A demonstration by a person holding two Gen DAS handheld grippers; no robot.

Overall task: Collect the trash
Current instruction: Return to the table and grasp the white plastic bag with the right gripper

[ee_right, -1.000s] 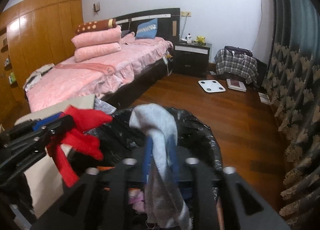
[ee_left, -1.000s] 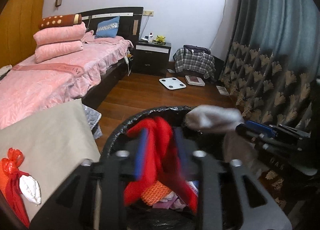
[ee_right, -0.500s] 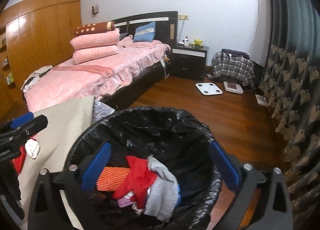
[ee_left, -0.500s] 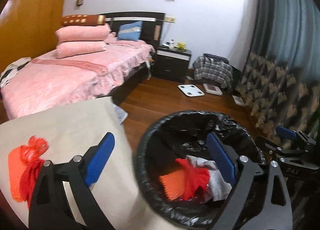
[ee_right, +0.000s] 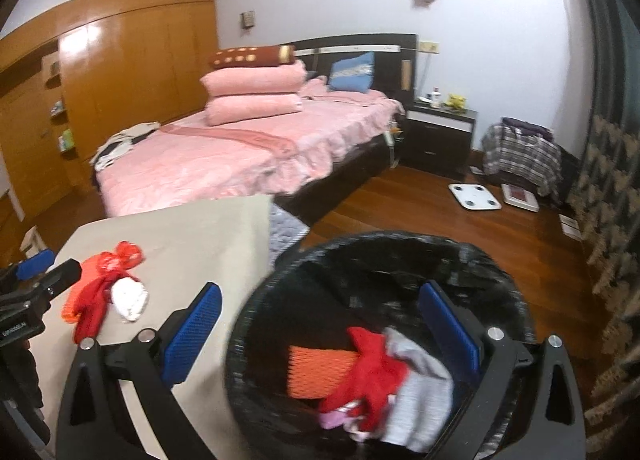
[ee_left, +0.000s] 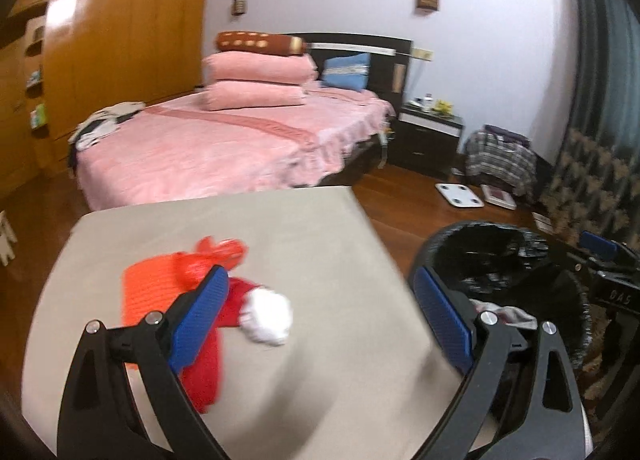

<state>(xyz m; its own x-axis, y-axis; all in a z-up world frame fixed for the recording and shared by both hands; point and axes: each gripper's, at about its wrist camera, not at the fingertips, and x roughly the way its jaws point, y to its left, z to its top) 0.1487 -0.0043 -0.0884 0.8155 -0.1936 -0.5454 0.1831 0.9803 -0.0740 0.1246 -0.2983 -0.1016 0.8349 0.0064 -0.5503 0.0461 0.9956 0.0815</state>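
Observation:
A black-lined trash bin [ee_right: 500, 280] stands right of a beige table [ee_left: 320, 228]. It holds a red cloth [ee_right: 372, 372], a grey cloth [ee_right: 420, 380] and an orange mesh piece [ee_right: 316, 372]. On the table lie an orange mesh piece [ee_left: 148, 284], a red plastic bag [ee_left: 218, 252], a red cloth [ee_left: 204, 372] and a white wad [ee_left: 268, 314]. My left gripper [ee_left: 320, 320] is open and empty above the table, right of this pile. My right gripper [ee_right: 320, 336] is open and empty over the bin's left rim. The bin also shows in the left wrist view [ee_left: 520, 252].
A pink bed [ee_right: 240, 156] stands behind the table. A dark nightstand [ee_right: 440, 132], a plaid bag [ee_right: 520, 152] and a white scale [ee_right: 474, 196] sit on the wood floor beyond. Patterned curtains [ee_right: 612, 180] hang at the right.
Both grippers opened and dropped the red and grey cloths into the bin. The left gripper then swung left, over the table toward the pile. The right gripper shifted slightly left.

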